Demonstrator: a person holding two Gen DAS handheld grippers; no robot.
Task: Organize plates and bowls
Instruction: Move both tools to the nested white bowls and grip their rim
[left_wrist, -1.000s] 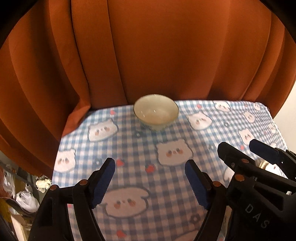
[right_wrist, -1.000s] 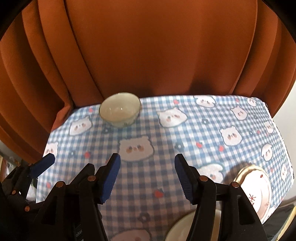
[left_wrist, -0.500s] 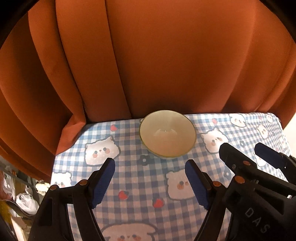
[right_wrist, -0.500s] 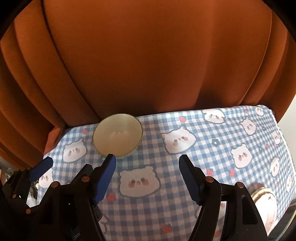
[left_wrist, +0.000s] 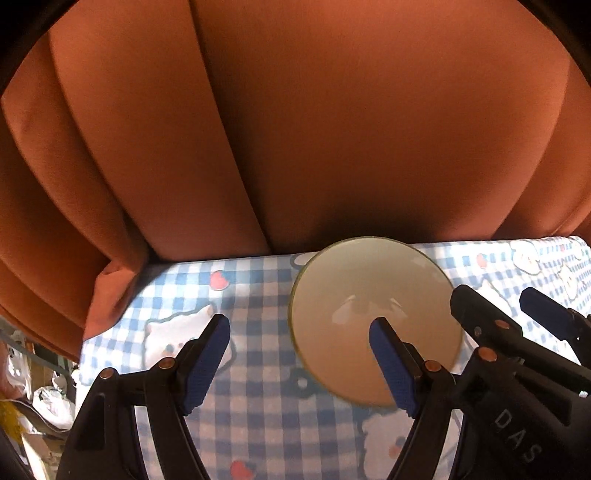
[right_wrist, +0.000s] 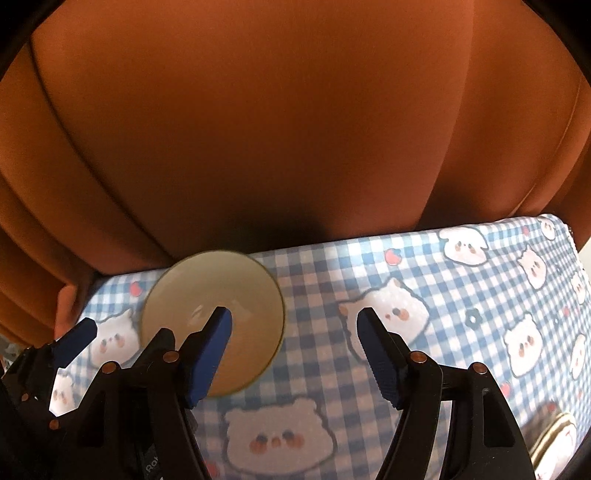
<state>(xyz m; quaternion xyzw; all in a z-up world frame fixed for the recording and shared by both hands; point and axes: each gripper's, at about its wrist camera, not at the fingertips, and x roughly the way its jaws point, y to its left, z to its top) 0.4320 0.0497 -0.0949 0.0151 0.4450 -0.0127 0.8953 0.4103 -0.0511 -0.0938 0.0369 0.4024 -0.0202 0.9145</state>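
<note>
A cream bowl (left_wrist: 373, 295) with a thin gold rim stands on the blue checked tablecloth near the table's far edge. It also shows in the right wrist view (right_wrist: 207, 291). My left gripper (left_wrist: 301, 354) is open and empty; its right finger (left_wrist: 391, 365) is over the bowl's inside, its left finger outside the rim. My right gripper (right_wrist: 295, 343) is open and empty; its left finger (right_wrist: 207, 350) overlaps the bowl. The rim of a plate (right_wrist: 554, 439) shows at the lower right.
An orange curtain (left_wrist: 332, 129) hangs right behind the table's far edge. The tablecloth (right_wrist: 461, 295) with bear faces stretches to the right. Clutter (left_wrist: 44, 402) lies on the floor past the table's left edge.
Both grippers have moved forward toward the far edge. The bowl has grown large in both views and now lies partly between the left gripper's fingers. Both grippers stay open.
</note>
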